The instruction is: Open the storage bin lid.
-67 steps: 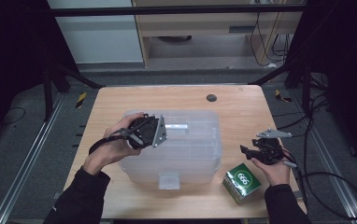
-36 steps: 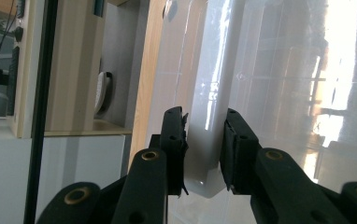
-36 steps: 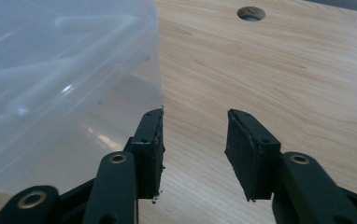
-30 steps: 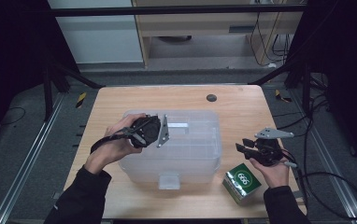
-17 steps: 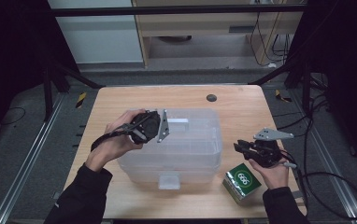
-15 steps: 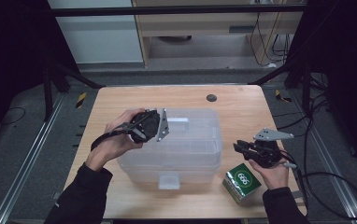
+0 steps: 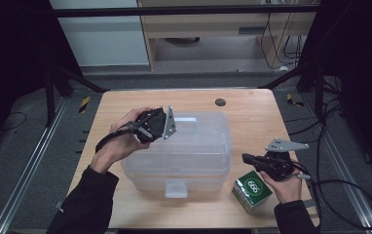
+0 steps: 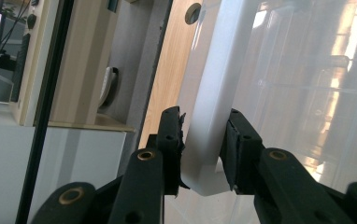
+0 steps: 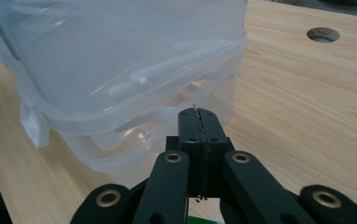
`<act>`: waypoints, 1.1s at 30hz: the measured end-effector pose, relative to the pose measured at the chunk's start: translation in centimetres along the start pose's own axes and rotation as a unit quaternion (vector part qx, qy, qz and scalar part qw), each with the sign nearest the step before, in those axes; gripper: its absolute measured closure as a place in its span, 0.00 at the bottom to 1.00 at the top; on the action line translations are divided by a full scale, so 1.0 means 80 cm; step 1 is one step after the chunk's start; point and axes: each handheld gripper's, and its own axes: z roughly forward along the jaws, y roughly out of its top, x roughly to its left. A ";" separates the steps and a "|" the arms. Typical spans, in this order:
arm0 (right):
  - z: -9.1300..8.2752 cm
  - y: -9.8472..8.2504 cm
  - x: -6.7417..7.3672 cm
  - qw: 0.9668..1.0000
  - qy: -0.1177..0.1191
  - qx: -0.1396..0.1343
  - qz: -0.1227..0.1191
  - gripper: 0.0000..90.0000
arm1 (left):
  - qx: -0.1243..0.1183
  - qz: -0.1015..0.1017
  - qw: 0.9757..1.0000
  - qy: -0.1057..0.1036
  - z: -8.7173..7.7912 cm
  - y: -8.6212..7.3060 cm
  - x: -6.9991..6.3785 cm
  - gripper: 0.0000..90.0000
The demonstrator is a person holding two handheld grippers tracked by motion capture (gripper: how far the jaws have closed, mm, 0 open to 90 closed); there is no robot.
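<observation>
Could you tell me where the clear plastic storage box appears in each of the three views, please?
High view: the clear plastic box sits at the middle of the table.
Left gripper view: its white handle rises between the jaws, the clear lid at right.
Right gripper view: it spans the upper left.
Shared landmark: the round hole in the tabletop.

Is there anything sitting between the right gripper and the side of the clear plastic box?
Nothing visible does. The right gripper, jaws pressed together with nothing between them, points at the near corner of the clear box across bare table. The green carton lies beside the hand, not in the path.
</observation>
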 end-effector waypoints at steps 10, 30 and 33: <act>-0.001 -0.013 0.014 1.000 0.020 -0.001 0.000 1.00 | -0.003 -0.017 1.000 0.003 0.004 0.001 0.010 0.77; 0.022 -0.015 0.046 0.999 0.049 -0.015 -0.004 1.00 | -0.004 -0.034 0.999 0.004 0.009 0.002 0.020 0.76; 0.022 -0.012 0.048 0.998 0.050 -0.028 -0.001 1.00 | -0.005 -0.035 0.999 0.001 0.009 0.002 0.019 0.75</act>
